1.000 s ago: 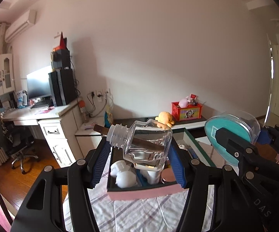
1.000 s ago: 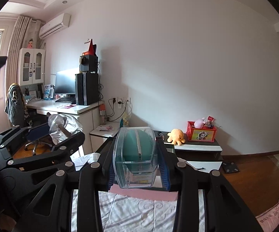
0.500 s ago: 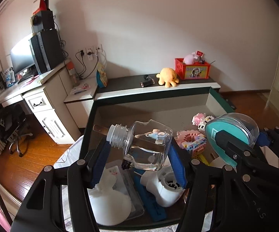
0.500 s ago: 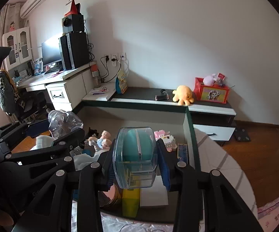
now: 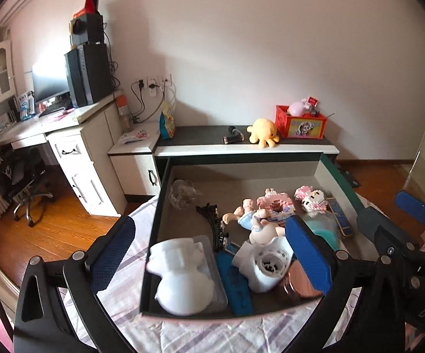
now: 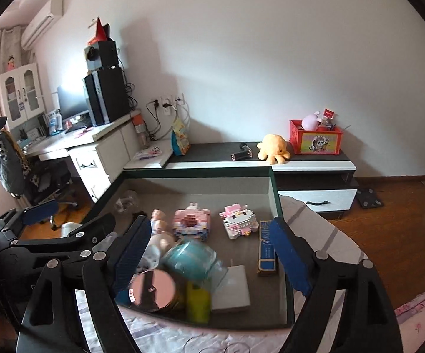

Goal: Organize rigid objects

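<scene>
You can read only the pale letters "DA" on the black body of the right gripper (image 5: 401,209) at about four o'clock in the left wrist view; the print on the long blue box (image 6: 267,248) is too blurred.

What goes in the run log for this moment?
left gripper: open, just opened, empty | right gripper: open, just opened, empty | clear bottle: in box | teal container: in box, blurred
</scene>
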Motion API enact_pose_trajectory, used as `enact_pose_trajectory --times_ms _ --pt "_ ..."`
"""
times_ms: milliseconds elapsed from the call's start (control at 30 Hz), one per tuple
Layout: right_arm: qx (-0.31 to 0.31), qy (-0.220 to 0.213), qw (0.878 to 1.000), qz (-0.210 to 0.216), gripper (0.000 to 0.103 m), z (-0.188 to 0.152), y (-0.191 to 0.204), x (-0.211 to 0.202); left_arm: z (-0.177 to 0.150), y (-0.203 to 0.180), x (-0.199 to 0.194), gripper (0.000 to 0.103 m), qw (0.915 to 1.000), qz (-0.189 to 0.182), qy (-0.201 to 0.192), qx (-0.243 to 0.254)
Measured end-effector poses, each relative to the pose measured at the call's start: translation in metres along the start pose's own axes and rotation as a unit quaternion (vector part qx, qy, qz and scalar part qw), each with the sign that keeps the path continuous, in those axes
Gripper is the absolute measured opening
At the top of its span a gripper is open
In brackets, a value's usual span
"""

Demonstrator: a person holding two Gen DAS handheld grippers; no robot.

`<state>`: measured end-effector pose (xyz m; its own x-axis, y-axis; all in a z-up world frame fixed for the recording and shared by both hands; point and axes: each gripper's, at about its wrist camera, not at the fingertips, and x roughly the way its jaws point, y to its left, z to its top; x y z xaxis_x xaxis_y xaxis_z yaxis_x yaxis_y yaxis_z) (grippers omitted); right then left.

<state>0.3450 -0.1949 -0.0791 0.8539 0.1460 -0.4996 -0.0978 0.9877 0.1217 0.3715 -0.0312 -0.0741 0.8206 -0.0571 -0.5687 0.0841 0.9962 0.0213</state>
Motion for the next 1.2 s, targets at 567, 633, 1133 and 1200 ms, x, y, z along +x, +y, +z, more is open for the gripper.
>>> enact_pose_trajectory --times_ms 567,633,1133,1200 --pt "-0.024 -0.069 0.997 -0.006 0.103 -0.030 0.043 -0.164 -0.042 0.001 -0.186 0.103 0.9946 0.005 -0.104 0.002" --pt "-0.026 -0.079 0.996 -0.009 0.103 -0.037 0.047 -0.184 -0.049 0.000 -0.206 0.103 0.9934 0.009 -0.115 0.003" --pt "-0.041 -0.151 0.987 -0.031 0.103 -0.070 0.082 -0.304 -0.085 0.002 -0.333 0.103 0.9781 0.020 -0.207 -0.001" --pt "-0.043 -0.161 0.986 -0.028 0.103 -0.073 0.084 -0.318 -0.088 0.001 -0.347 0.103 0.9760 0.021 -0.217 -0.003"
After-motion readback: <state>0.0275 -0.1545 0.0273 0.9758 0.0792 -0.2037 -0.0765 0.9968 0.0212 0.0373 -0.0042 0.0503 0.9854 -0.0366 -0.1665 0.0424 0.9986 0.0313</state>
